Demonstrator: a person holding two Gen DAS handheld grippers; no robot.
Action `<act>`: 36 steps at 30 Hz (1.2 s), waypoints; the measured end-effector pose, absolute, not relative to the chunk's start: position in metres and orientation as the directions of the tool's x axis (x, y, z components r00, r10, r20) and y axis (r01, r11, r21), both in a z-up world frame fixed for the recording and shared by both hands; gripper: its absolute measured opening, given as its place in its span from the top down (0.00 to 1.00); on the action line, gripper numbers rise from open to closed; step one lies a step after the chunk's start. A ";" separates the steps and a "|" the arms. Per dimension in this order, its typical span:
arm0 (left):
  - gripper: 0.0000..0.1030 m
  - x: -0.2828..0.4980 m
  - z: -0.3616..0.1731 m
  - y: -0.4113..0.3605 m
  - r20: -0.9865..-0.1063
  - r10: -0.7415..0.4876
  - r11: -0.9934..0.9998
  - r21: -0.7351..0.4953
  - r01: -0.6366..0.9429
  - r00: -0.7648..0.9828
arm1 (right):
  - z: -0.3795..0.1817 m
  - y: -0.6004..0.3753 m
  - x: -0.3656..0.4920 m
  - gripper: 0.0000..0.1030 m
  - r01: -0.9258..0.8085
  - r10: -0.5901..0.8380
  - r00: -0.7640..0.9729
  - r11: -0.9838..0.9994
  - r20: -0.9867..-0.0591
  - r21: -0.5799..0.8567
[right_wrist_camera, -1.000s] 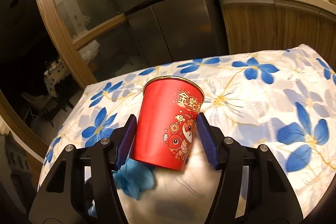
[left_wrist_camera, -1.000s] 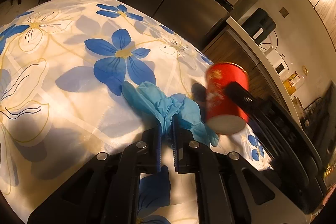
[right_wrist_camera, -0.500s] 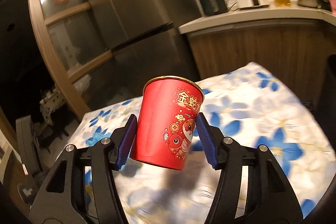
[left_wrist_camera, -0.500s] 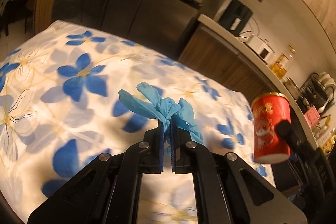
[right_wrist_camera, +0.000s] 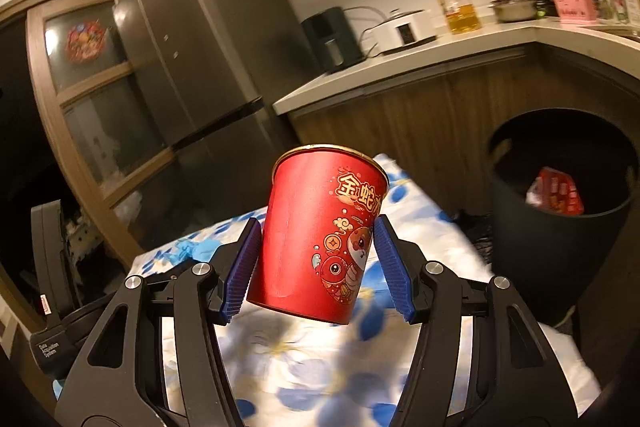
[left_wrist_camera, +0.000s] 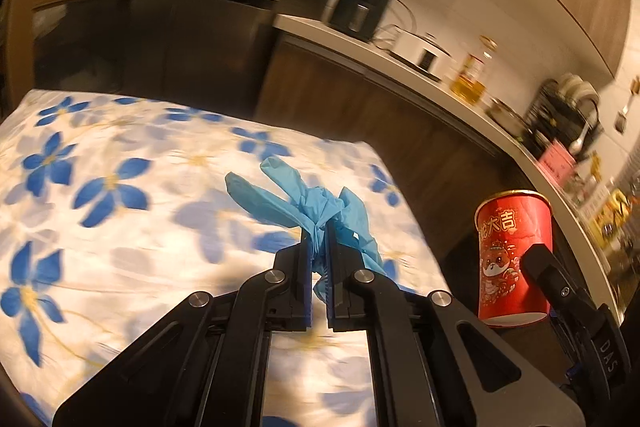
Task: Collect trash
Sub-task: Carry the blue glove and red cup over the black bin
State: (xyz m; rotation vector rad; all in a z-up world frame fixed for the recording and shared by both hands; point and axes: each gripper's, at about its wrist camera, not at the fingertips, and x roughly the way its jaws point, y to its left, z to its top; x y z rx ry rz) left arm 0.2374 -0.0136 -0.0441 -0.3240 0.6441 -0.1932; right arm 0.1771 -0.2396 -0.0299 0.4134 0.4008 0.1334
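- The red paper cup [right_wrist_camera: 320,235], printed with gold characters and a cartoon fish, sat clamped between the blue ribbed pads of the right gripper [right_wrist_camera: 318,267]; it was tilted a little, clear of the table, its open mouth up
- The crumpled blue glove [left_wrist_camera: 316,215] was pinched in the nearly shut jaws of the left gripper [left_wrist_camera: 318,267]; its loose fingers splayed up and to the left, the rest hanging at the right side of the jaws, all of it lifted off the cloth
- Below both lay the tablecloth [left_wrist_camera: 120,227], white with blue flowers; it looked blurred in places
- Past the table's far corner stood a black bin [right_wrist_camera: 560,227] on the floor; a red and white wrapper [right_wrist_camera: 554,191] lay inside it
- Further back ran a pale countertop [right_wrist_camera: 400,67] over wooden cabinets; on it stood a dark appliance [right_wrist_camera: 332,39], a white cooker [right_wrist_camera: 400,31] and an oil bottle [right_wrist_camera: 456,3]
- A tall grey fridge [right_wrist_camera: 200,47] stood to the left of the counter
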 end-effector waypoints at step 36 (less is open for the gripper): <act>0.96 0.273 -0.016 -0.282 -0.539 -0.511 0.855 -0.238 0.461 0.670 | -0.036 -0.443 0.149 0.44 0.284 -0.135 0.933 0.844 -0.333 0.454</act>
